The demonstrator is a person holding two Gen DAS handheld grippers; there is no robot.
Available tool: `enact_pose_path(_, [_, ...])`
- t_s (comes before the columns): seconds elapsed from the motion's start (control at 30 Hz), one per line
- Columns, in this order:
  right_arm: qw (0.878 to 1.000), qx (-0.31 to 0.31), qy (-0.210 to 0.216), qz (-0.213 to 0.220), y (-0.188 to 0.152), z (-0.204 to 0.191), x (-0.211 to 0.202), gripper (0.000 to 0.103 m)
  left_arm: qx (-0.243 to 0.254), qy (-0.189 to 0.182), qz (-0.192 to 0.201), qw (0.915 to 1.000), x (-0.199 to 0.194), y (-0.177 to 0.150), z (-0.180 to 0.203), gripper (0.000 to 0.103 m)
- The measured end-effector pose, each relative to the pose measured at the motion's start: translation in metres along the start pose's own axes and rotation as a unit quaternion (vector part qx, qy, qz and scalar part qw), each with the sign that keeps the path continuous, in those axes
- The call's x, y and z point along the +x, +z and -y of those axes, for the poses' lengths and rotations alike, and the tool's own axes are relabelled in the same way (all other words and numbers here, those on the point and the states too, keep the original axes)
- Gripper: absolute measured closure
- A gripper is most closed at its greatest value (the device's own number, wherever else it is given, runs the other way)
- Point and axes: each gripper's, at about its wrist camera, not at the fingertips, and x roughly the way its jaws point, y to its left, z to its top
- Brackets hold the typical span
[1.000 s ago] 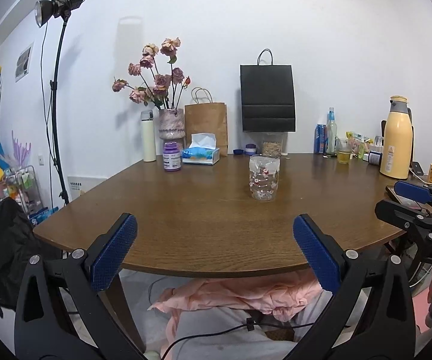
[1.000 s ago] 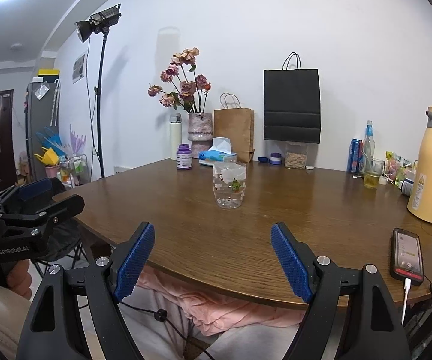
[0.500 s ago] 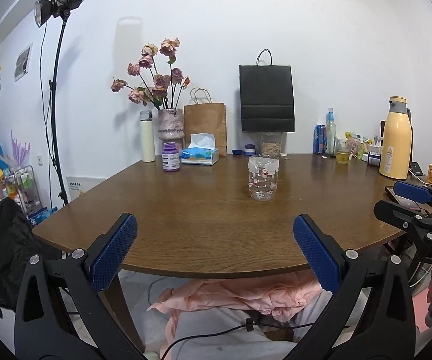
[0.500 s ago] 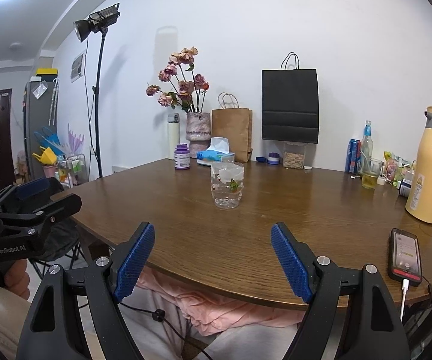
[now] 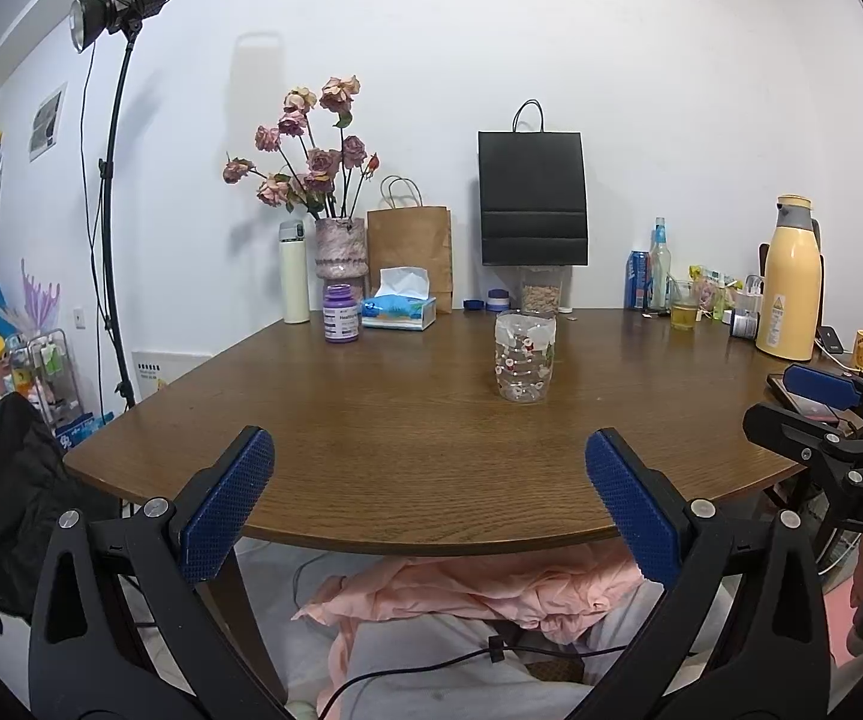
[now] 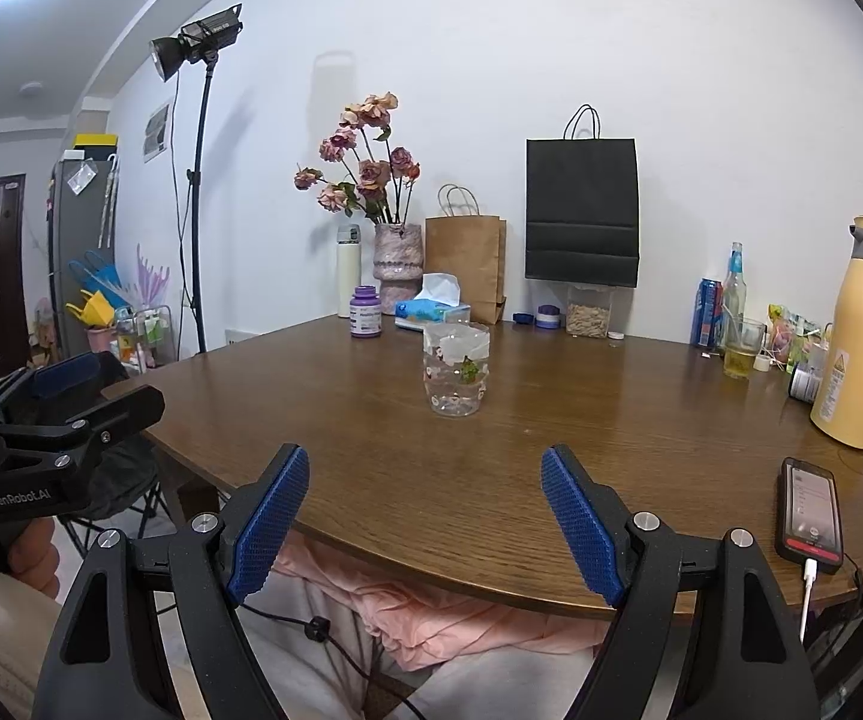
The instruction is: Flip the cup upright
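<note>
A clear glass cup (image 5: pixel 524 357) with small printed figures stands on the round brown wooden table (image 5: pixel 371 450), near its middle; it also shows in the right wrist view (image 6: pixel 455 369). My left gripper (image 5: pixel 428 504) is open and empty, held back at the table's near edge, well short of the cup. My right gripper (image 6: pixel 425 525) is open and empty, also at the near edge. Each gripper shows at the side of the other's view: the right one (image 5: pixel 833 420) and the left one (image 6: pixel 65 414).
At the back stand a vase of dried flowers (image 5: pixel 340 246), a white flask (image 5: pixel 294 272), a purple jar (image 5: pixel 341 313), a tissue box (image 5: pixel 398 307), paper bags (image 5: pixel 532 198). A yellow thermos (image 6: pixel 860 336), drinks and a charging phone (image 6: pixel 809 516) are on the right. A light stand (image 5: pixel 108 192) is left.
Both views have shifted very slightly; the cup stays in place and both grippers remain open.
</note>
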Motion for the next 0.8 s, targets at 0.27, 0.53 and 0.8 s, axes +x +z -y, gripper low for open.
enact_pose_path(0.27, [1.000,0.000,-0.001,0.000,-0.0002,-0.0002,-0.0005,0.019,-0.001,0.000,0.000,1.0000,-0.0005,0.0014,0.0001,0.000])
enact_pose_path(0.53, [1.000,-0.002,-0.001,0.000,-0.0003,0.0000,-0.0007,0.019,-0.004,0.001,-0.001,1.0000,-0.0004,0.0031,-0.0002,0.000])
enact_pose_path(0.8, [1.000,-0.002,-0.001,0.000,-0.0001,-0.0001,-0.0002,0.019,-0.004,-0.002,-0.005,1.0000,0.0012,0.0042,-0.0019,0.000])
